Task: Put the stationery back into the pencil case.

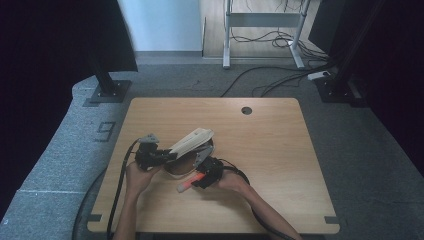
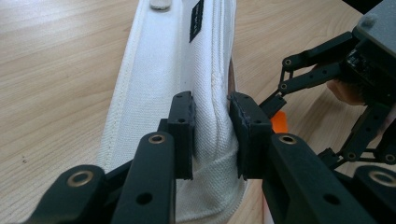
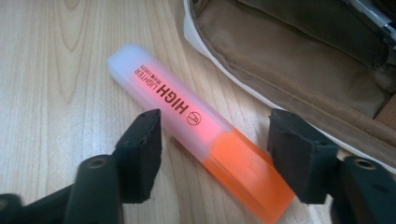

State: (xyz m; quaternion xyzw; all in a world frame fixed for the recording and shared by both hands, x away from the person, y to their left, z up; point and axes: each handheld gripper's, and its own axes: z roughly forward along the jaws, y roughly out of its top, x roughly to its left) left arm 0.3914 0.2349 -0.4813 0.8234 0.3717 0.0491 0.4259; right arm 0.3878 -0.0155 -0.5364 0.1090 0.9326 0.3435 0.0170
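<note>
A cream fabric pencil case (image 1: 192, 140) lies open near the middle of the wooden table (image 1: 280, 150), its flap lifted. My left gripper (image 1: 172, 155) is shut on that flap; in the left gripper view both pads pinch the white fabric (image 2: 159, 79) at the gripper (image 2: 210, 135). An orange highlighter (image 3: 187, 116) with a clear cap lies flat on the table beside the case's brown lining (image 3: 303, 60). My right gripper (image 3: 215, 140) straddles the highlighter (image 1: 189, 183), with a pad on each side and a gap at both. The right gripper (image 2: 355, 70) appears close by in the left gripper view.
A round cable hole (image 1: 246, 110) sits near the table's far edge. Black stands (image 1: 107, 85) and cables (image 1: 280, 75) occupy the grey floor beyond the table. Bare wood stretches to the right of the hands.
</note>
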